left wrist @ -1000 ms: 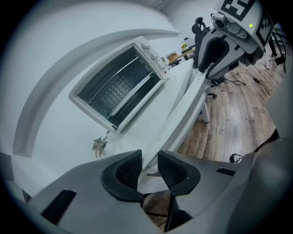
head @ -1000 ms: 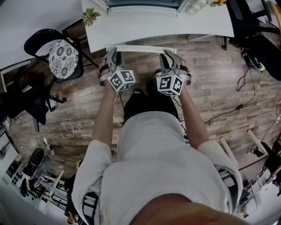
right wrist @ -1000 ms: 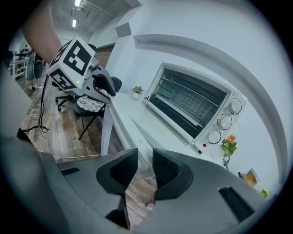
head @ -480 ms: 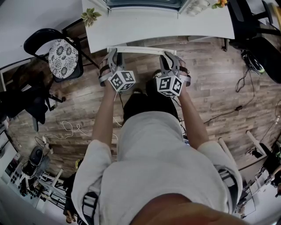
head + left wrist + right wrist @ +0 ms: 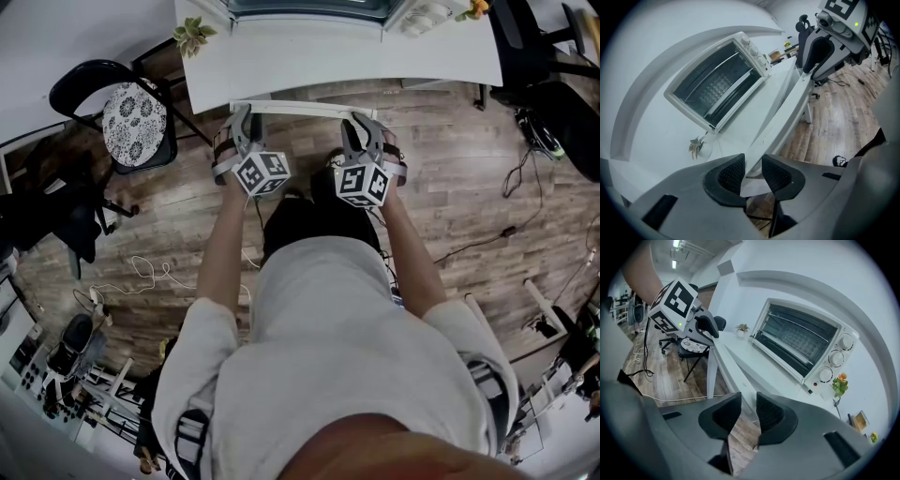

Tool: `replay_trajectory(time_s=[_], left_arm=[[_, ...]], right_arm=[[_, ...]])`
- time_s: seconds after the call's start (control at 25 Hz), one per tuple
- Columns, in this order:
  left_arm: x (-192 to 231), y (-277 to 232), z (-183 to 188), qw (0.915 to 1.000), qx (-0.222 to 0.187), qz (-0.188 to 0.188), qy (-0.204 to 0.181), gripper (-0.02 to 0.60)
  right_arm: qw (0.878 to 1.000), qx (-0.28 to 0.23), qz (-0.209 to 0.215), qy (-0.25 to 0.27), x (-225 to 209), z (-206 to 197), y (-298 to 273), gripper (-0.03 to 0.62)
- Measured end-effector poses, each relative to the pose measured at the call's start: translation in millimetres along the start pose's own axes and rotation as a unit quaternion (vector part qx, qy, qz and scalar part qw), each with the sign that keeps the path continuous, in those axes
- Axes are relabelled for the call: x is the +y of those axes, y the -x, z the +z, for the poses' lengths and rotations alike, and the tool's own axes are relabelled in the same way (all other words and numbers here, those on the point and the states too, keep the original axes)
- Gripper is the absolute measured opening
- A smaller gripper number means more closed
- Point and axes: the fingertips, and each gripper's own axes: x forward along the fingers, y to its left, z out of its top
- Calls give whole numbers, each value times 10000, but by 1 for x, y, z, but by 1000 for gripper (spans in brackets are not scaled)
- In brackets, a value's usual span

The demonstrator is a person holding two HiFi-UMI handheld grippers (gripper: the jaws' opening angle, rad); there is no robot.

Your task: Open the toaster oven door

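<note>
Standing off from toaster oven (image 5: 717, 82), set well back on white table (image 5: 450, 56); glass door (image 5: 792, 345) shut. Left gripper (image 5: 753, 160) and right gripper (image 5: 748, 397) both slightly parted, clamped on nothing, tips at white rail (image 5: 300, 106) by table's near edge. Probably light hinged door, stiff at latch, glass smooth and fragile. Best taken by thin bar (image 5: 801, 326) along top edge, likely handle, then pulled outward and down. Risk of light oven sliding forward.
</note>
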Motion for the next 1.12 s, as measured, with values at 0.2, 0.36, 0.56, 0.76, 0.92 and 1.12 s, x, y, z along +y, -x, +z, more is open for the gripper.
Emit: replay_trajectory(time_s=[0.2,0.36,0.56,0.76,0.92,1.12], left_arm=[[-2,-3,-1,10000,23,-31,-2,116],[-3,-5,-2,10000,32,-48,-34,117],[-4,-6,-2,10000,46,-72,-48,117],[-6,-7,-3,9999,61,-86,-36,118],[-6,-8,-3,9999,58,-86,-33,118],[-6,-10,-4,9999,46,-83,-36,118]], right_arm=[[10000,30,43,-8,1,-2,-3,100],[10000,56,79,-19,2,-3,-5,100],[9999,88,109,-33,2,-5,-6,100],[9999,98,121,-28,3,-6,-7,100],[9998,112,135,-30,2,-6,-8,100],[9998,109,135,-53,3,-7,-10,100]])
